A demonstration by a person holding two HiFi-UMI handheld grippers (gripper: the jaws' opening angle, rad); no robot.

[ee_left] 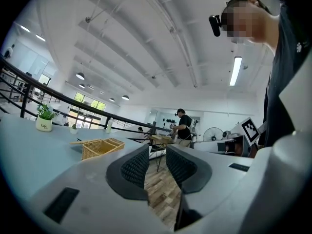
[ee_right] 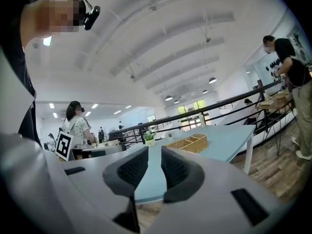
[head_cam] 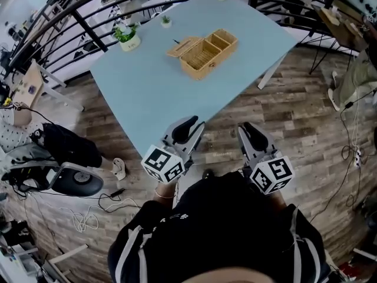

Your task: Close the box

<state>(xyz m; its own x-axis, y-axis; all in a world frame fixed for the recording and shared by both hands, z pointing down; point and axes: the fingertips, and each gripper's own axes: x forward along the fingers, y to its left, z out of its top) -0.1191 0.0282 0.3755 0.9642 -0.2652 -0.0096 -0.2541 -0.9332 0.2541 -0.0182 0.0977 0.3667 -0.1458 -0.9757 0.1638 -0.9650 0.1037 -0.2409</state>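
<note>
Hand-held grippers, left (head_cam: 187, 127) and right (head_cam: 250, 130), hang empty with jaws slightly parted, the open wicker box (head_cam: 207, 53) well ahead on the bench (head_cam: 150, 96), likely light and stiff, best tipped shut by the free edge of its lid (head_cam: 182, 46).

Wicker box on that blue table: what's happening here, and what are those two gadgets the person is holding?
A person holds a two-jaw gripper in each hand, just off the near corner of the blue table. The left gripper and right gripper are both empty, jaws slightly apart. The wicker box sits farther across the table with its lid flipped open; closing it has not begun.
</note>
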